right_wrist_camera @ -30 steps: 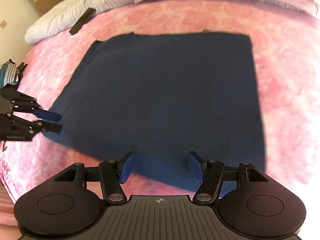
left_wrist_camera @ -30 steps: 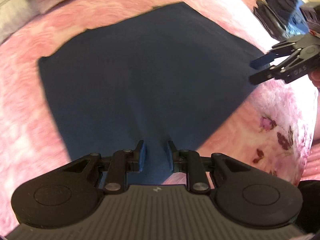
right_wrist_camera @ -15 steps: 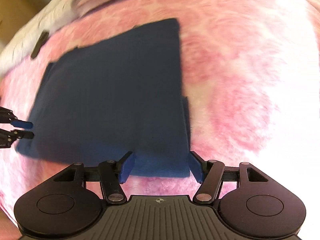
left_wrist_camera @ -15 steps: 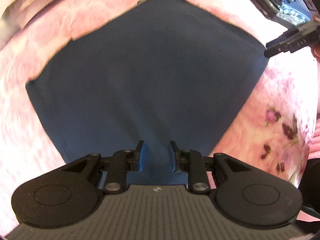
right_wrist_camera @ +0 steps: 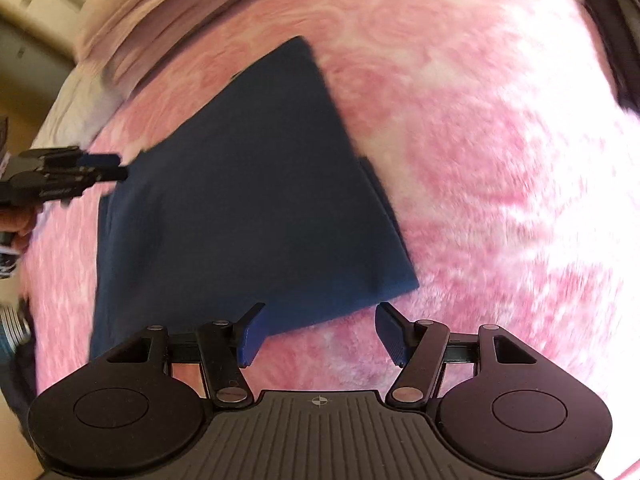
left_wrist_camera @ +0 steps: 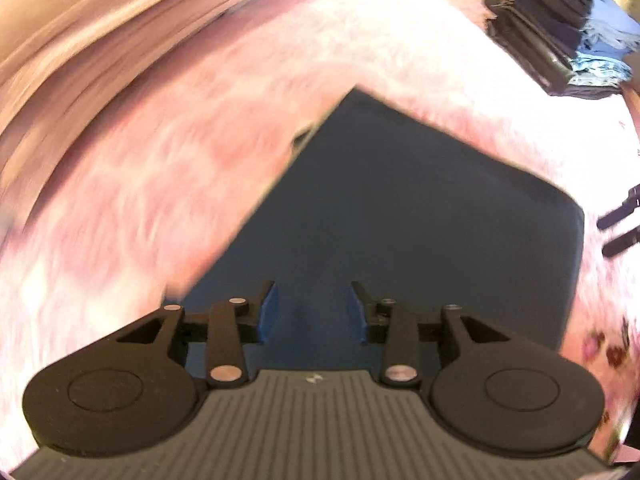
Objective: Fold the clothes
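Navy garment (right_wrist_camera: 248, 200), folded to a flat rectangle, is laid on the pink blanket (right_wrist_camera: 500, 160). Its near edge is seen between the spread fingers of the right gripper (right_wrist_camera: 316, 330), w/ nothing gripped. Left gripper (left_wrist_camera: 312, 312) is held over the cloth's other side, fingers apart, nothing pinched. A stack of dark and blue folded clothes (left_wrist_camera: 560, 20) is seen at the blanket's far edge.

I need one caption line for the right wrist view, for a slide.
Open right gripper at the near edge of a folded navy garment on a pink blanket, left gripper at its far side.
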The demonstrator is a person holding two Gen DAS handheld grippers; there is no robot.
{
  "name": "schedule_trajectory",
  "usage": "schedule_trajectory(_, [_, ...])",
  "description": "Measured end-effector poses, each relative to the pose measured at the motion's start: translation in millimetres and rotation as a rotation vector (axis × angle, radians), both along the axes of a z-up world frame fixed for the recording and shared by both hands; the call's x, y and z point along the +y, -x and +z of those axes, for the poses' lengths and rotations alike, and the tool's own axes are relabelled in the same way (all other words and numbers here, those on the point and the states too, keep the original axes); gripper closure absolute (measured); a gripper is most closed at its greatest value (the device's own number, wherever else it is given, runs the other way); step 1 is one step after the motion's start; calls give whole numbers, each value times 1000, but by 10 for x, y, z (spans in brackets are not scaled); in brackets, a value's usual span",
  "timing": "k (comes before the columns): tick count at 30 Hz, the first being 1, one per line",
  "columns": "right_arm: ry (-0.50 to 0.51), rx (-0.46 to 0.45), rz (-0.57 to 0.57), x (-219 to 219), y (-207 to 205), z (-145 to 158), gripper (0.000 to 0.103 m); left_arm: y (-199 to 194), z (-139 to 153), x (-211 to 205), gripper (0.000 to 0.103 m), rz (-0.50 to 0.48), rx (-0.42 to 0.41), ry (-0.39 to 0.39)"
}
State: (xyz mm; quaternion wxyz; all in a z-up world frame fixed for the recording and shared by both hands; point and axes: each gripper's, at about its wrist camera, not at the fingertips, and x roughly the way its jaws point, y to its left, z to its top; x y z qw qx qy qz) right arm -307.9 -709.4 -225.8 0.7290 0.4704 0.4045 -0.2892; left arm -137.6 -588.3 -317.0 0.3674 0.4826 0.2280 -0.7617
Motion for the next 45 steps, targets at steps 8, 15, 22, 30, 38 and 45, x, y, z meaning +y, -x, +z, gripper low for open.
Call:
schedule_trajectory(8, [-106, -88, -140, 112, 82, -220, 41, 563, -330, -936, 62, -216, -22, -37])
schedule_trajectory(15, [-111, -95, -237, 150, 81, -346, 41, 845, -629, -1375, 60, -385, -85, -133])
schedule_trajectory(22, [-81, -102, -319, 92, 109, -372, 41, 971, -763, -1587, 59, -517, -114, -254])
schedule_trajectory(30, [-92, -133, -402, 152, 188, -386, 41, 1090, -777, -1595, 93, -613, -110, -305])
schedule_trajectory(38, [-90, -162, -488, 150, 185, -395, 41, 1094, -800, -1572, 93, -617, -104, -295])
schedule_trajectory(45, [-113, -194, -565, 143, 205, -399, 41, 1057, -791, -1555, 93, -593, -85, -275])
